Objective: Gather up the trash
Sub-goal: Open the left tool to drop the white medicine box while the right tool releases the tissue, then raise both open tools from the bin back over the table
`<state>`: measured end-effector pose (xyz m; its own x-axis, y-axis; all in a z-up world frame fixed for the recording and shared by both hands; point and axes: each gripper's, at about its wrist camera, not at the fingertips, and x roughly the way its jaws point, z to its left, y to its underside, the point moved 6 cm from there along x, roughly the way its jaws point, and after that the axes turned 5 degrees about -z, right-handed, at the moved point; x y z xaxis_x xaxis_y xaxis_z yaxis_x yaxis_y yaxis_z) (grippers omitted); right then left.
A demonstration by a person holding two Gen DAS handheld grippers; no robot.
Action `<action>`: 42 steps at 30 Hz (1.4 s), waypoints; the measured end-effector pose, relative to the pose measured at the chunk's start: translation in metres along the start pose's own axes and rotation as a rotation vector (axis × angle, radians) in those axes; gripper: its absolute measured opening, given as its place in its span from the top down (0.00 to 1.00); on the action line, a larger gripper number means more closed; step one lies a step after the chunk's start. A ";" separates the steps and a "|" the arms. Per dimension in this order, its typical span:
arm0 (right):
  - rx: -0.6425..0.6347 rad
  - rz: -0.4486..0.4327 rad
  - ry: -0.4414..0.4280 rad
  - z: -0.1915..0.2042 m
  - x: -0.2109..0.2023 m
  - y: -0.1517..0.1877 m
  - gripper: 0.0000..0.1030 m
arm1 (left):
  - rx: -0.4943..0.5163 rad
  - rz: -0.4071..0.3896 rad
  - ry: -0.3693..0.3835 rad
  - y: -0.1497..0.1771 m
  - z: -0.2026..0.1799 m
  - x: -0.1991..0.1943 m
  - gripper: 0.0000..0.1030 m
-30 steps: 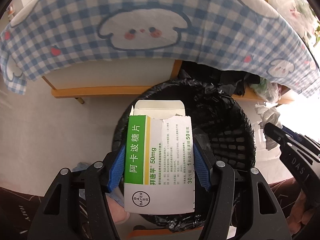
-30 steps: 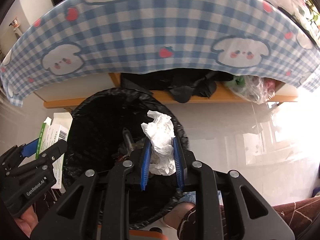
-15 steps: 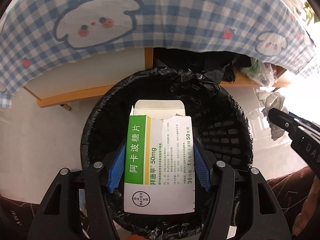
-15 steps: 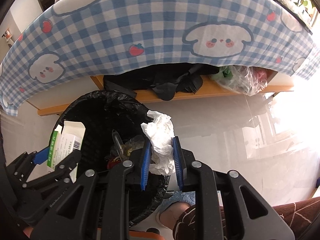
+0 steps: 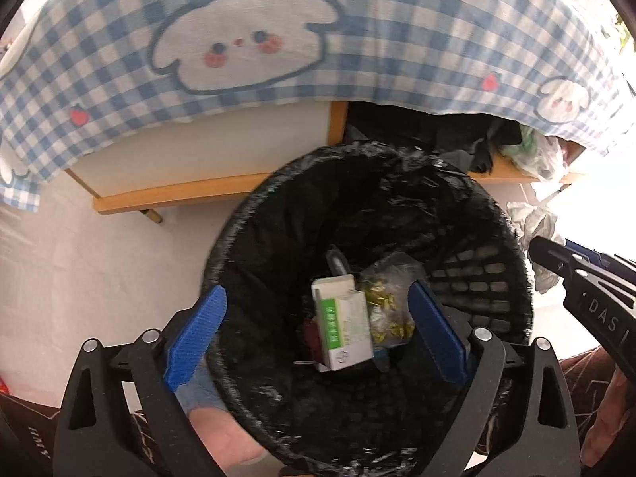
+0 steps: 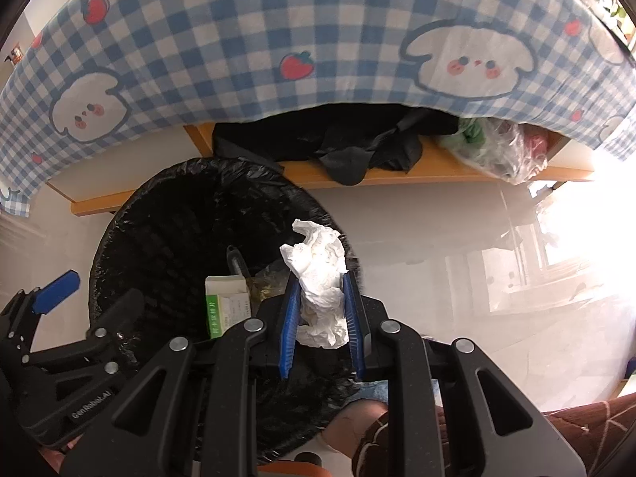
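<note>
A black bin lined with a black bag stands on the floor below me. The green and white medicine box lies inside it among other rubbish, also seen as the box in the right wrist view. My left gripper hangs over the bin, its jaws opening wide with nothing pressed between the blue pads. My right gripper is shut on a crumpled white tissue above the bin's right rim. That tissue and the right gripper's tip show at the right of the left wrist view.
A table with a blue checked cloth overhangs the bin. Under it a wooden shelf holds black fabric and a clear plastic bag. A person's foot in a blue slipper stands beside the bin. Pale floor lies to the right.
My left gripper's jaws have spread apart and the medicine box has dropped from them into the bin. Both grippers have sunk a little. The right gripper still grips the tissue.
</note>
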<state>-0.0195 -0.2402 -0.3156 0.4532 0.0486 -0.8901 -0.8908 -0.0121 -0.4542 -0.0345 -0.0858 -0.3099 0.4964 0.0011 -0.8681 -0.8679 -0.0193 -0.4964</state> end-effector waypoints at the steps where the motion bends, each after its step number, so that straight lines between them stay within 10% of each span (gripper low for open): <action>1: -0.003 0.002 -0.003 0.002 0.002 0.001 0.80 | -0.004 -0.001 -0.003 0.000 0.004 -0.001 0.10; 24: -0.126 0.035 -0.085 0.091 0.029 0.010 0.77 | -0.125 -0.009 -0.054 0.003 0.080 -0.009 0.06; 42: -0.105 -0.049 0.017 0.067 0.003 -0.010 0.24 | -0.085 -0.022 -0.064 -0.002 0.074 -0.015 0.06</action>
<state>-0.0110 -0.1731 -0.3116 0.4974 0.0351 -0.8668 -0.8597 -0.1144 -0.4979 -0.0413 -0.0116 -0.2965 0.5108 0.0664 -0.8571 -0.8508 -0.1038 -0.5151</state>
